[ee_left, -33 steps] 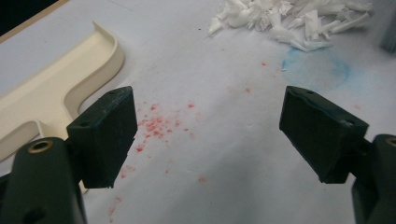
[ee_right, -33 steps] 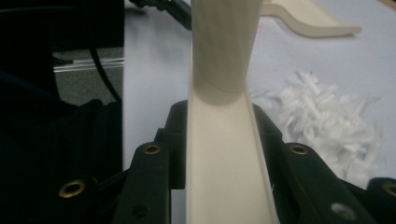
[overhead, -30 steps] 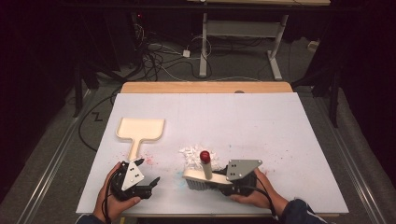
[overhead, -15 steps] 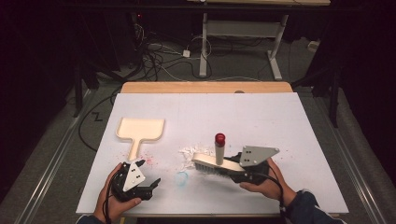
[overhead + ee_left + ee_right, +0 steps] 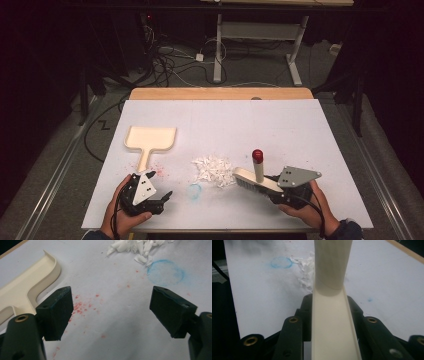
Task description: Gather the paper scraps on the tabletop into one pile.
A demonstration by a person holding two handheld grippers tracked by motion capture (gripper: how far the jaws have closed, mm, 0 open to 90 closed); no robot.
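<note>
Far left on the white table (image 5: 300, 125): a cream dustpan (image 5: 150, 140), pan end away from the person, handle pointing back toward the near edge. Just right of that handle, scattered red specks (image 5: 82, 306) on the table surface. Near the front edge, below the handle, the left gripper (image 5: 167, 196) in a hand, jaws spread wide with nothing between them; in the left gripper view, both black jaws well apart over bare, red-flecked table, the dustpan's curved rim at the upper left.

Toward the middle, a faint blue ring (image 5: 195, 190) drawn on the surface, close to the left gripper's jaws. Just beyond and right of it, a small heap of white paper scraps (image 5: 212, 170), lying between dustpan and brush, apart from the dustpan.

Right of the heap, a cream hand brush (image 5: 250, 179) with bristles down, its head end touching or just beside the scraps' right edge. Upright cream handle with a red cap (image 5: 257, 155). Clamped on the brush's back, the right gripper (image 5: 272, 192), grey three-cornered plate on top, held by the right hand (image 5: 305, 210). In the right gripper view, jaws closed on either side of the brush's long cream back, the round handle rising ahead, scraps and blue ring beyond.
</note>
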